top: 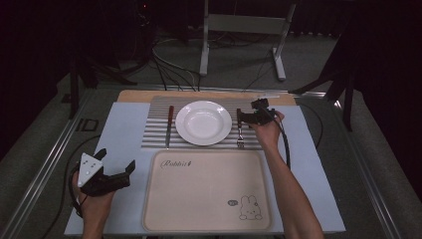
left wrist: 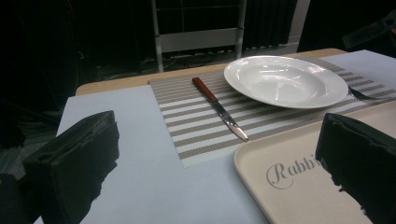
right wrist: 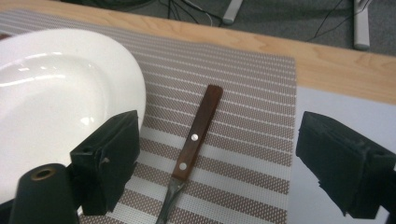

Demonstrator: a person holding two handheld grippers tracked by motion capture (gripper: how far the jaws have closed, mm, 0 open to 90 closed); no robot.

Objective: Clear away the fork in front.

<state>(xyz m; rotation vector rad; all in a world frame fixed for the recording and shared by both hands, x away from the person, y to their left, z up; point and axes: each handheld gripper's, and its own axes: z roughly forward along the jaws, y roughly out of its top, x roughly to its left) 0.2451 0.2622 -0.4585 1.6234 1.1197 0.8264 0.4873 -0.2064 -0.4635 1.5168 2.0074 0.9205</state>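
Observation:
A white plate sits on a striped placemat, with a red-handled knife to its left and a wooden-handled fork to its right. My right gripper hovers open over the fork's handle, its jaws standing wide on either side, the left one beside the plate. My left gripper rests open and empty at the near left of the table, pointing toward the knife and the plate.
A beige tray printed with a rabbit lies near the front edge, below the placemat. The table's wooden edge runs behind the placemat. A metal stand and cables lie on the floor beyond.

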